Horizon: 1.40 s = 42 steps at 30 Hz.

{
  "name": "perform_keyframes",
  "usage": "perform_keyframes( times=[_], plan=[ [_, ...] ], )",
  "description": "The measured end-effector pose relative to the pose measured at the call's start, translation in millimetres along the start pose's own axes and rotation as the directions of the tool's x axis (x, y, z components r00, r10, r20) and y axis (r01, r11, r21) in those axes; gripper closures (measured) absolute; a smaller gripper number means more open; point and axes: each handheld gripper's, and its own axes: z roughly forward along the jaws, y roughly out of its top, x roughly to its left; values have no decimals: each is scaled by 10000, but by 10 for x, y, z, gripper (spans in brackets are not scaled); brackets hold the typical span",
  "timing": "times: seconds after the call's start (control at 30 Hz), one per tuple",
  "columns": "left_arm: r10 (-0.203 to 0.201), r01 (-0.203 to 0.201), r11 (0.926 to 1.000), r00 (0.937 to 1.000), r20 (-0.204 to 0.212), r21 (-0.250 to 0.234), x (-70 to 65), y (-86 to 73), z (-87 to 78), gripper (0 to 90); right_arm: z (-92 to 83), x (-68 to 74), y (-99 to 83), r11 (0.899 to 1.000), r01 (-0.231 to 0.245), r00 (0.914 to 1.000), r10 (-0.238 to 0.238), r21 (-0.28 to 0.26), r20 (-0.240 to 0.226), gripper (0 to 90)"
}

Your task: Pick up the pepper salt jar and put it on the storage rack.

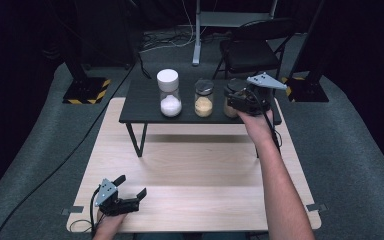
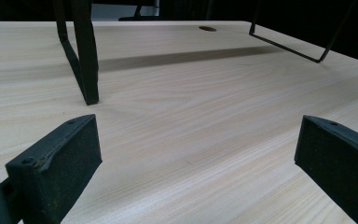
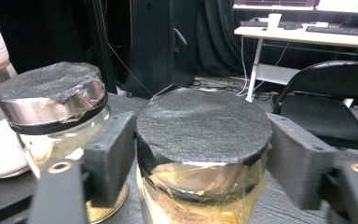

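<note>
Dark studio, grey carpet; pale wooden table at frame centre, carrying a small black stand along its upper edge. On the stand, left to right: white-lidded jar of white powder; middle jar of tan grains; right jar with black felt-topped lid. Right gripper, upper right: jaws closed against that lid's sides. Left gripper, lower left: jaws spread wide over bare tabletop, holding nothing. Folding chair at top.
</note>
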Motion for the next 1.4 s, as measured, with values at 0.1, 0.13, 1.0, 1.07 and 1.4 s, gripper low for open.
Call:
perform_keyframes(
  times=[0.1, 0.13, 1.0, 1.07, 1.4],
  plan=[
    [3, -3, 10000, 10000, 8, -1, -1, 0, 0, 1, -36, -24, -9, 9987, -411, 9990, 406, -292, -179, 12],
    [4, -4, 10000, 10000, 40, -8, -1, 0, 0, 1, -54, -26, -14, 9980, -481, 9987, 473, -416, -201, 0],
    [-310, 310, 9995, 9995, 89, 46, 36, 10, 27, 1, -1110, 43, -565, 9916, -275, 9979, 197, -1260, -623, 0],
    [-234, 234, 9997, 9997, 84, 65, 31, 12, 33, 1, -1175, 27, -628, 9924, -260, 9978, 186, -1201, -629, 0],
    [12, -12, 9999, 10000, 33, 132, -4, 14, 43, 1, -1378, -107, -992, 9956, -234, 9970, 165, -910, -754, 0]
  ],
)
